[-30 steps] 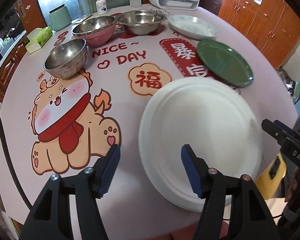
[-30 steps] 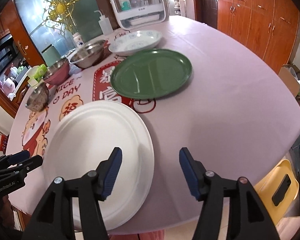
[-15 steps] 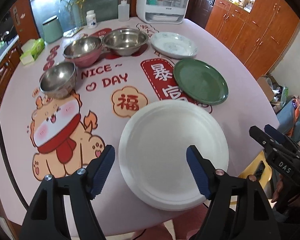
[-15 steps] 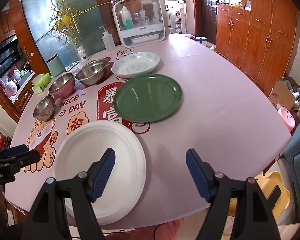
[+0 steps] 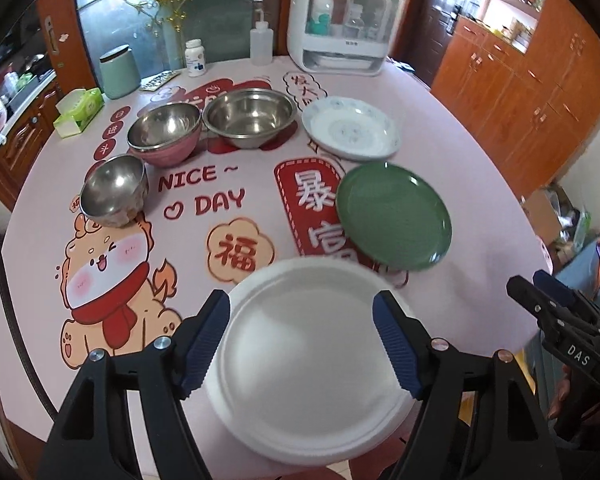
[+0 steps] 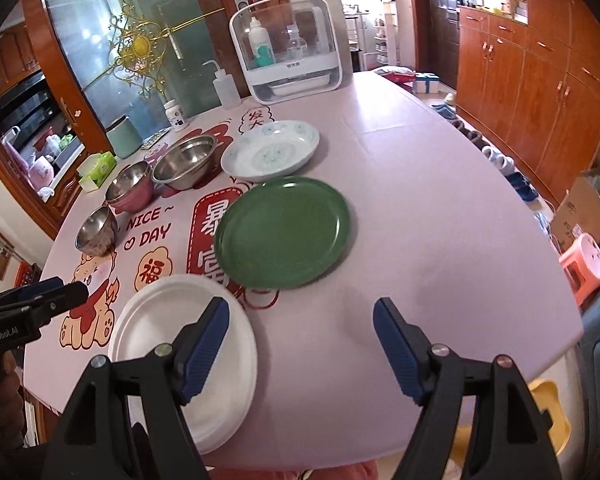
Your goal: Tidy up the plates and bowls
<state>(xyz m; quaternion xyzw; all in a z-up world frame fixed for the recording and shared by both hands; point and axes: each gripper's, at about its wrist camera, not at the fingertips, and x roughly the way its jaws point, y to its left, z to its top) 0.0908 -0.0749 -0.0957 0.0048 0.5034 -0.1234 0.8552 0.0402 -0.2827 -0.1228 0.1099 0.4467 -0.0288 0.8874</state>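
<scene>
- Left gripper (image 5: 301, 338) and right gripper (image 6: 301, 342) — both spread wide, holding nothing, have pulled back and up from the table.
- White plate (image 5: 312, 360) lies flat near the table edge; green plate (image 5: 394, 216) just beyond, touching or nearly.
- Nothing stacked yet — this wider look probably precedes the first pick.

Left gripper (image 5: 300, 344): jaws spread wide, nothing between pads, held raised, tilted downward. Right gripper (image 6: 300, 348): jaws equally wide apart, empty, raised alongside, also angled down.
</scene>
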